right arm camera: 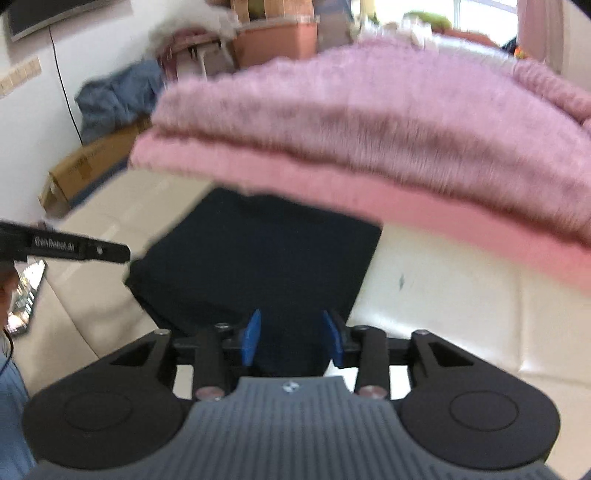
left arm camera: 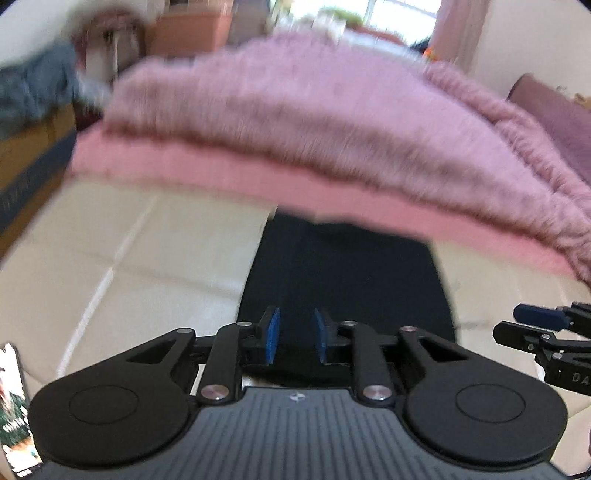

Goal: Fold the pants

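The dark pants [right arm camera: 255, 258] lie folded on the cream couch [right arm camera: 443, 314] beneath the pink blanket [right arm camera: 369, 147]'s edge, both left gripper [left arm camera: 295, 334] and right gripper [right arm camera: 291, 338] part-open, empty, poised over the near edge, likely for 1 more fold needing a firm pinch.

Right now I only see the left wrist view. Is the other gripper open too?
Observer: Yes, the right gripper is open, and the pants show between its blue pads.
Operator: Is anything on the wall?
Observer: A dark screen hangs at the upper left.
Operator: Is the seat clean?
Observer: Not quite. There is a small dark mark on the cream cushion, right of the pants.
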The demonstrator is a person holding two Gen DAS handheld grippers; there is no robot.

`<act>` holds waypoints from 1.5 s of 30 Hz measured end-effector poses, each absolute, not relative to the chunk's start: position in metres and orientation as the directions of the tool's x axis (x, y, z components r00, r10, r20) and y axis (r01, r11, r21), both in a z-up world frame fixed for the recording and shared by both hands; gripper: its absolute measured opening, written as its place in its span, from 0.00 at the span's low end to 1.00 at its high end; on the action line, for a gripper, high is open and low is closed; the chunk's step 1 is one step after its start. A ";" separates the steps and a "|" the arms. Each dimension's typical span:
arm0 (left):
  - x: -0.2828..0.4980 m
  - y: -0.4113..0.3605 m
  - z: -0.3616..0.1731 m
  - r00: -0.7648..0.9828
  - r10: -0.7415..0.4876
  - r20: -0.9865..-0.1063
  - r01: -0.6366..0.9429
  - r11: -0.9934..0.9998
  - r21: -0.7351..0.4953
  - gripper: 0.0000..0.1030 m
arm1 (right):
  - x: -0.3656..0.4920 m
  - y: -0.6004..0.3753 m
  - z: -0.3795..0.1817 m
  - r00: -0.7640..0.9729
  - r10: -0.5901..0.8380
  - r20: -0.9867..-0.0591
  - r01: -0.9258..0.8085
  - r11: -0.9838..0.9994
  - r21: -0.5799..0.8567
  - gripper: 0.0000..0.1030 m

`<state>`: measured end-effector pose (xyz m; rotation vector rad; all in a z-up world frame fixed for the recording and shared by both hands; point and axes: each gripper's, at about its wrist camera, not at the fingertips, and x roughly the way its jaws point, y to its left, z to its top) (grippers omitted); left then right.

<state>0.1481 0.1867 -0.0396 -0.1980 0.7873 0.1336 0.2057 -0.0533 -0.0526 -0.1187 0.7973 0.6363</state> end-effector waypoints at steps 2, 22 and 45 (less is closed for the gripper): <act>0.134 0.172 -0.015 0.757 0.079 -0.648 -0.186 0.978 -0.099 0.50 | 0.196 -0.061 -0.028 0.569 0.504 -0.649 -0.570 0.811 0.130 0.55; 0.044 0.084 0.036 0.856 0.275 -0.438 -0.281 0.958 0.054 1.00 | 0.042 -0.114 0.059 0.847 0.394 -0.358 -0.406 0.913 0.042 0.80; 0.019 0.074 -0.032 0.722 0.218 -0.657 -0.232 0.970 0.066 1.00 | 0.019 -0.097 -0.022 0.717 0.344 -0.607 -0.375 0.923 0.080 0.80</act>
